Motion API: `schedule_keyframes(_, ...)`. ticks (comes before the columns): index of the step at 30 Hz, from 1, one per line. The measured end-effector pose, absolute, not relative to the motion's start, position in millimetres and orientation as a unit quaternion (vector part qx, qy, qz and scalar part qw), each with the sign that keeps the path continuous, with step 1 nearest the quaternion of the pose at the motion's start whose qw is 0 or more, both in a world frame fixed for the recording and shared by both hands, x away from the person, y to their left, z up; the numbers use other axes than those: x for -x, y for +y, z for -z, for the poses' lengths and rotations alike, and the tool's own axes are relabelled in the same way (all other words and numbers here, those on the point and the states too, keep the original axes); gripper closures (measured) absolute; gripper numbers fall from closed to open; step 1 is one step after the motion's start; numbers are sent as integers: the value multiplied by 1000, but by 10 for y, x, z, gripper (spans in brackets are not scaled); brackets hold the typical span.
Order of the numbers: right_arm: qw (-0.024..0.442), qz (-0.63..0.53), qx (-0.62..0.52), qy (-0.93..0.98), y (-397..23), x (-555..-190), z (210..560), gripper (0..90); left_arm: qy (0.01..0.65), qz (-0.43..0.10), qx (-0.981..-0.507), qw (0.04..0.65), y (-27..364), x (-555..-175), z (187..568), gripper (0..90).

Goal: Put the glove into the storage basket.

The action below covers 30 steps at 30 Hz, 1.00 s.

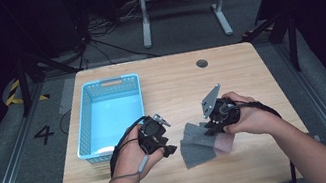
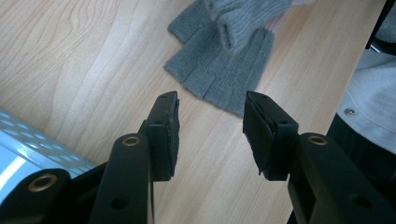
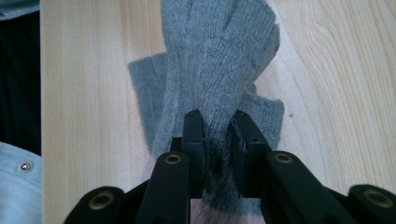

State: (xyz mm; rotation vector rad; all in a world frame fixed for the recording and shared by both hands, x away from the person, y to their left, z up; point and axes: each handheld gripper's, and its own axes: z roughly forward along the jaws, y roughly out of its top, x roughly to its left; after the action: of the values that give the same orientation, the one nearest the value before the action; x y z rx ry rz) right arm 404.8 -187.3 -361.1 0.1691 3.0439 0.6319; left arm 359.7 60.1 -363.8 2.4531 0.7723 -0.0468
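Two grey knitted gloves lie overlapping on the wooden table [image 1: 175, 84], right of centre near the front. My right gripper [image 3: 217, 116] is shut on the upper glove [image 3: 219, 51], which bunches between the pads and fans out beyond them. The lower glove [image 3: 144, 88] lies flat beneath it. In the high view the right gripper [image 1: 210, 129] sits at the gloves' [image 1: 200, 147] right end. My left gripper [image 1: 167, 149] hovers just left of the gloves. In its own view the left gripper [image 2: 212, 100] stands open with nothing between the pads, and the gloves [image 2: 219, 70] lie just ahead.
A light blue plastic basket [image 1: 85, 128] stands at the table's left side, close to the left hand; its perforated wall [image 2: 28, 144] shows beside the left jaw. A round cable hole [image 1: 201, 63] sits near the far edge. The person's grey sleeve [image 2: 373, 93] shows at the table's edge.
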Motion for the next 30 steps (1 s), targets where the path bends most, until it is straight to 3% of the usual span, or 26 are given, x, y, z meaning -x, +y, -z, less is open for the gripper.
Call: schedule_keyframes(30,0,-189,-45,981,-1744,-4000,3718,767,290,15,-915,281,632,-3575,3619,566)
